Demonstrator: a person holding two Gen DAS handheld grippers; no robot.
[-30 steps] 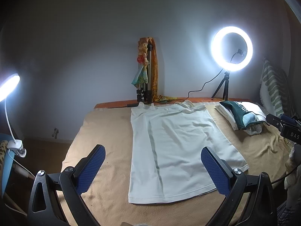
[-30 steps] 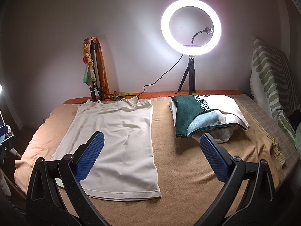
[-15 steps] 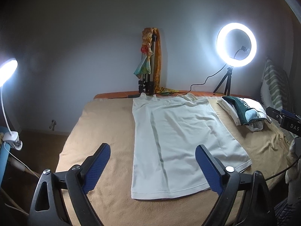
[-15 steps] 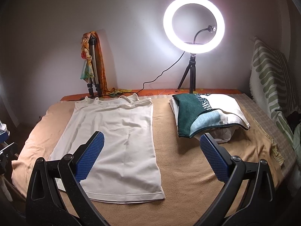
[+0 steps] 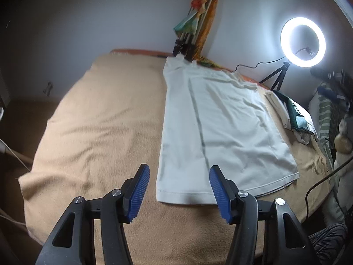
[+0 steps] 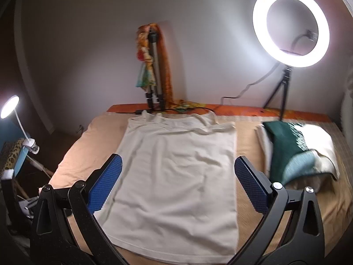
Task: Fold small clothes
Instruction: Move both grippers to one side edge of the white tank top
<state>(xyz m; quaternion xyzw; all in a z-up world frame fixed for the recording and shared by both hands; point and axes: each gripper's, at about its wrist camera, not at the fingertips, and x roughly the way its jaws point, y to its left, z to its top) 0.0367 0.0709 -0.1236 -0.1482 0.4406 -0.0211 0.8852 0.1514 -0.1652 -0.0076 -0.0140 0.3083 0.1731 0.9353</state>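
Blanket [image 5: 99, 121] spreads tan beneath a white tank top [image 6: 176, 172] lying flat, straps far. Left gripper [image 5: 179, 190] hangs over its near-left hem corner, half open and empty; right gripper [image 6: 177, 183] gapes wide above its middle, empty. Folded clothes [image 6: 295, 152] sit right.

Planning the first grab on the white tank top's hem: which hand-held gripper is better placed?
Left. The left hand-held gripper is open right at the near-left hem corner of the white tank top. The right hand-held gripper, also open, looks over the garment's middle, probably farther from any edge.
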